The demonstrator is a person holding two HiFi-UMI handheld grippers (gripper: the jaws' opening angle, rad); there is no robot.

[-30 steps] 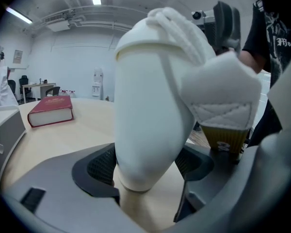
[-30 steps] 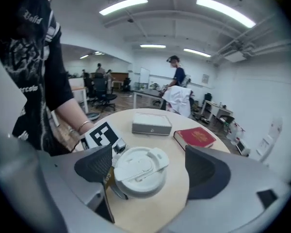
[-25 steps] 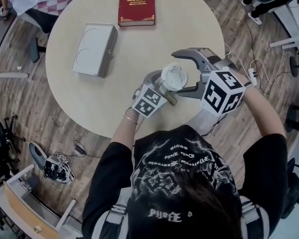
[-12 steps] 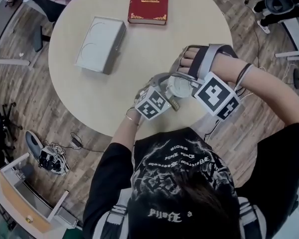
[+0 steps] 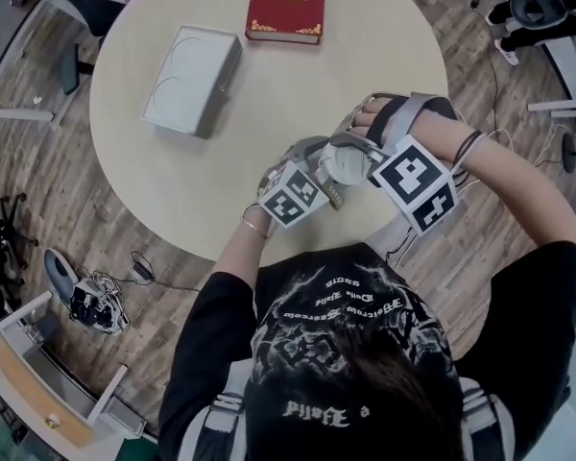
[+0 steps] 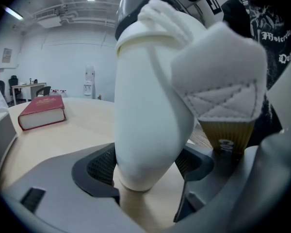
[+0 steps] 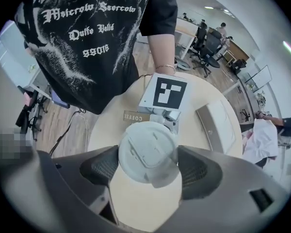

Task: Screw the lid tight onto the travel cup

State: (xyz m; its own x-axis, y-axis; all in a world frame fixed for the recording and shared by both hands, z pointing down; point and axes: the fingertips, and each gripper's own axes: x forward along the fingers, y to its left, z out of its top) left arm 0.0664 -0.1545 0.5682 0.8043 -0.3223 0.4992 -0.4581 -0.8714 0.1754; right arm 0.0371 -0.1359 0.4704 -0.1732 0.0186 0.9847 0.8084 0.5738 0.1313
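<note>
A white travel cup (image 6: pixel 150 120) with a quilted sleeve and a brown tag stands near the front edge of the round table (image 5: pixel 173 171). My left gripper (image 6: pixel 145 171) is shut on its lower body, one pad on each side. The white lid (image 7: pixel 146 152) sits on the cup's top. My right gripper (image 7: pixel 148 166) reaches over it from behind, and its jaws are closing with the lid between them. Both pads meet the lid's rim. In the head view the lid (image 5: pixel 344 164) shows between the two marker cubes, and the cup body below it is hidden.
A red book (image 5: pixel 286 6) lies at the table's far side and a flat grey box (image 5: pixel 192 80) at the far left. The table's front edge runs just below the grippers, close to the person's body. Cables and gear lie on the wooden floor (image 5: pixel 96 305) at left.
The right gripper has swung from beside the cup, jaws wide, to over the lid from behind, and its jaws have narrowed onto the rim. The left gripper has kept its hold.
</note>
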